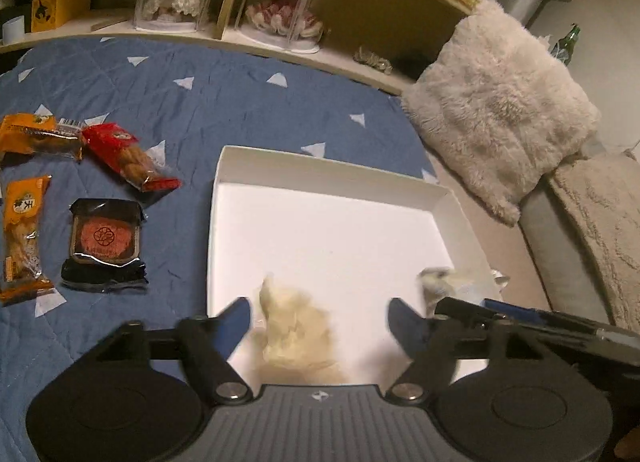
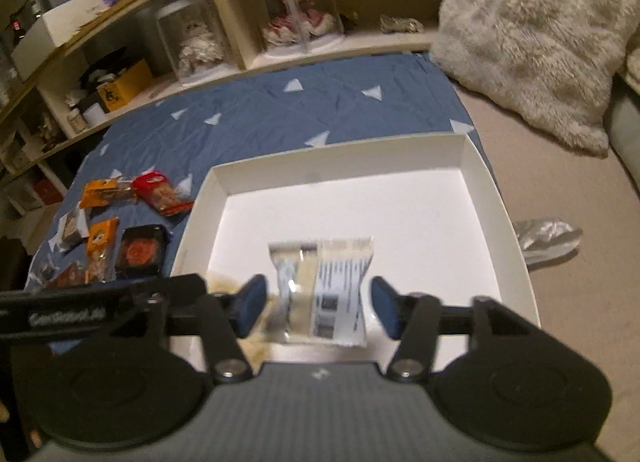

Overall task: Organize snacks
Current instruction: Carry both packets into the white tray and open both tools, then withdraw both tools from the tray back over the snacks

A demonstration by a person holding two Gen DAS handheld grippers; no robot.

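A shallow white box (image 1: 444, 197) is seen lying on a blue quilt (image 1: 200, 101), its near edge cut off by both gripper bodies. The left gripper (image 1: 320, 322) is held over the box's near part, blue pads wide apart, nothing clamped. A pale, crumpled packet (image 1: 296, 326) is seen between them, blurred; contact with the pads cannot be made out. The right gripper (image 2: 318, 310) is likewise spread, a clear packet with a printed label (image 2: 324, 290) lying between its pads on the box floor, apparently untouched; its print is too smeared to be read. Left of the box, apart from it, five packets are noted: two orange (image 1: 24, 238) (image 1: 36, 137), one red (image 1: 128, 157), one black with a red round mark (image 1: 104, 242), and a dark one cut off (image 2: 72, 225). A furry cushion (image 1: 496, 133) is seen beyond the box.
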